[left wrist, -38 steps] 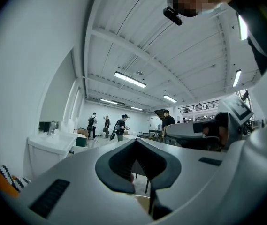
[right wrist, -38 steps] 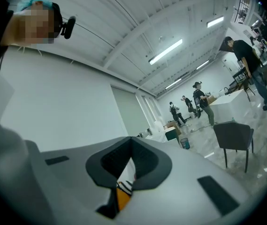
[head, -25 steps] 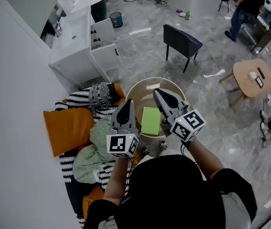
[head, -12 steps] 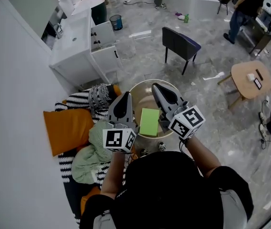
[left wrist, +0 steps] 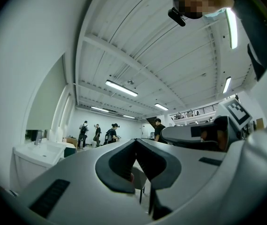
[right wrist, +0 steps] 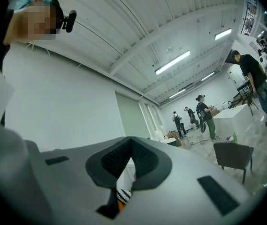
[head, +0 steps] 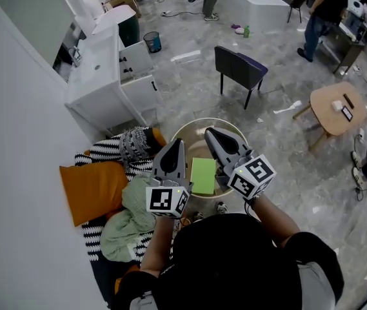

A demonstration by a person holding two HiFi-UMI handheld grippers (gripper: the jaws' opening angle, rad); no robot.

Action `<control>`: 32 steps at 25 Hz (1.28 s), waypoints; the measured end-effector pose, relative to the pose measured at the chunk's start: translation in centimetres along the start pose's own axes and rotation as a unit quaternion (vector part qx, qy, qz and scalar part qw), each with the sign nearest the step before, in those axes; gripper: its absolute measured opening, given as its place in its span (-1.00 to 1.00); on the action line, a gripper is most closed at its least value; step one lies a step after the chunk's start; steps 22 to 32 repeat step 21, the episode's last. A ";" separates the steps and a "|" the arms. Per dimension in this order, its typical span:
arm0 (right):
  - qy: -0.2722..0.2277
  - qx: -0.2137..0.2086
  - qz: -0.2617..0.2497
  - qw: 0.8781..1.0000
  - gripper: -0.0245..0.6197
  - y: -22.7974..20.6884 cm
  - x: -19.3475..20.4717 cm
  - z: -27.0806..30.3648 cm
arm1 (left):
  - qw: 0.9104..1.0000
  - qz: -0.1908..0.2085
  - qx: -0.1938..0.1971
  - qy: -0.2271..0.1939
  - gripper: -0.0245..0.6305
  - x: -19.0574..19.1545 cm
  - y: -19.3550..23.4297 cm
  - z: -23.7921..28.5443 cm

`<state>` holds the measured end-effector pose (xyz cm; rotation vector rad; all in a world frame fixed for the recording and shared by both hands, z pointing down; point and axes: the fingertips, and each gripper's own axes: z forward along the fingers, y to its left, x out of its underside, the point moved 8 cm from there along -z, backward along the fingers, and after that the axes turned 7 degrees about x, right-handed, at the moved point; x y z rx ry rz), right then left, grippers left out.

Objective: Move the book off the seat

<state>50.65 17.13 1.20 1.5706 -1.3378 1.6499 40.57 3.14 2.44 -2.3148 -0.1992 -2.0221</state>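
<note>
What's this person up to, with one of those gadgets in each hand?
A person holds two tools level above a round seat, where a green book lies flat between them. The left hand-held gripper and the right hand-held gripper both have their jaws shut on nothing. The book has not yet been moved off the seat.

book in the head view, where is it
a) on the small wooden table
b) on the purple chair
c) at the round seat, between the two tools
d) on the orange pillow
c: the green book shows over the round seat, with the left tool on one side of it and the right tool on the other.
</note>
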 end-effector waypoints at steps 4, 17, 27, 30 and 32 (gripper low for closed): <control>0.004 -0.001 -0.001 1.000 -0.88 0.0 0.1 0.1 | 1.000 -0.001 -0.002 -0.001 -0.89 0.0 0.2 -0.1; 0.013 -0.013 -0.006 1.000 -0.88 0.5 0.4 1.3 | 1.000 -0.002 -0.002 0.006 -0.89 0.5 0.8 -0.2; 0.021 -0.009 -0.007 1.000 -0.88 0.6 0.7 1.2 | 1.000 -0.014 -0.004 0.009 -0.89 0.8 1.0 -0.5; 0.021 -0.009 -0.007 1.000 -0.88 0.6 0.7 1.2 | 1.000 -0.014 -0.004 0.009 -0.89 0.8 1.0 -0.5; 0.021 -0.009 -0.007 1.000 -0.88 0.6 0.7 1.2 | 1.000 -0.014 -0.004 0.009 -0.89 0.8 1.0 -0.5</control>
